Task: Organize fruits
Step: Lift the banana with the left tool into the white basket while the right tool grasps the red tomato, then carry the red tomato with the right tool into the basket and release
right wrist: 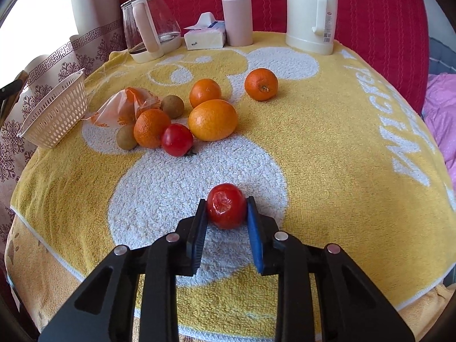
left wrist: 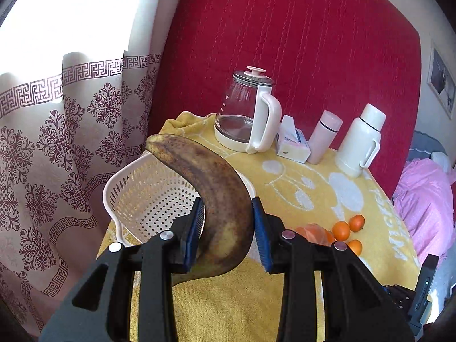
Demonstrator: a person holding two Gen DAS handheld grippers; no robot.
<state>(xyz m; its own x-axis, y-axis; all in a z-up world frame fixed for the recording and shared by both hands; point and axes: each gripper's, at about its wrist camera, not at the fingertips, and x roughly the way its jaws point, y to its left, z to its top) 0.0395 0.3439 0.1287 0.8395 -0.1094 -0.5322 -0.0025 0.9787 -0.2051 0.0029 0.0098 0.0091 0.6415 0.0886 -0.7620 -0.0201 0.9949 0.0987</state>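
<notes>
My left gripper is shut on a brown, overripe banana, held above the table with its tip over the white perforated basket. My right gripper is shut on a wrinkled red tomato low over the yellow towel. Further back lies a fruit pile: a large orange, several tangerines, a second tomato, two brown round fruits and an orange plastic bag. The basket stands at the table's left edge.
Along the back stand a glass kettle, a tissue pack, a pink flask and a white thermos. A red padded wall is behind, a curtain to the left, pink bedding to the right.
</notes>
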